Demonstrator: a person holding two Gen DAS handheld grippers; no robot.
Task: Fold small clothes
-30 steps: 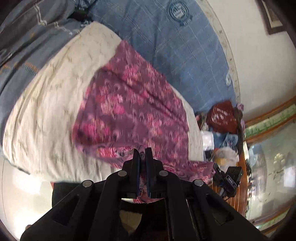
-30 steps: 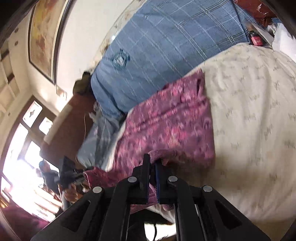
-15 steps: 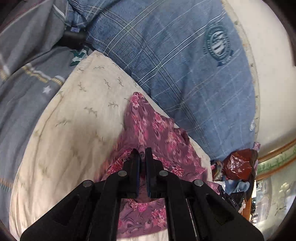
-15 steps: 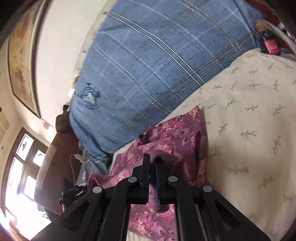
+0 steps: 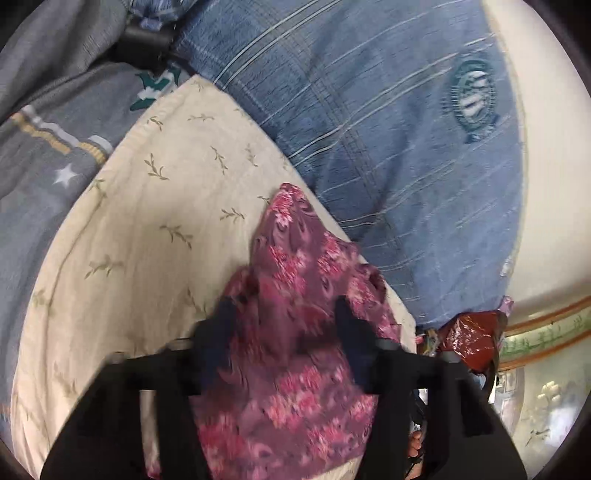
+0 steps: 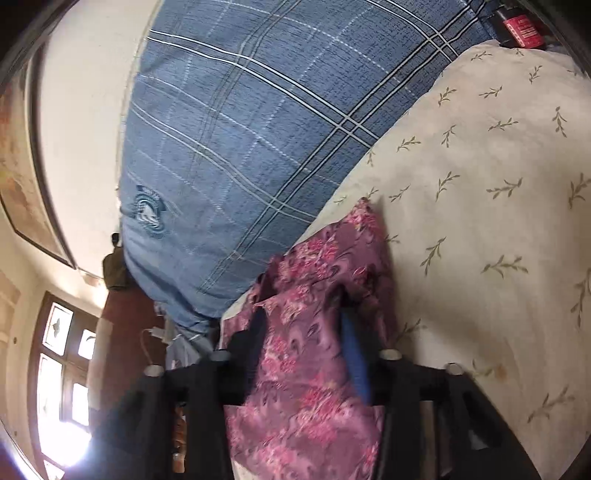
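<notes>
A purple garment with pink flowers (image 5: 295, 314) lies folded over on a cream sheet with leaf print (image 5: 155, 206), its far corner close to the blue plaid pillow. My left gripper (image 5: 282, 314) is open just above it, one finger on each side of the cloth. In the right wrist view the same garment (image 6: 310, 350) lies between the spread fingers of my right gripper (image 6: 301, 317), which is open too. Neither gripper holds the cloth.
A big blue plaid pillow (image 5: 388, 140) with a round crest lies behind the garment. A grey-blue blanket with stars (image 5: 44, 162) lies at the left. A dark red bag (image 5: 469, 339) and clutter sit at the right, a red can (image 6: 521, 26) by the pillow.
Both grippers carried the garment's near edge forward over itself toward the pillow, then opened and let it go. The cloth now lies doubled over.
</notes>
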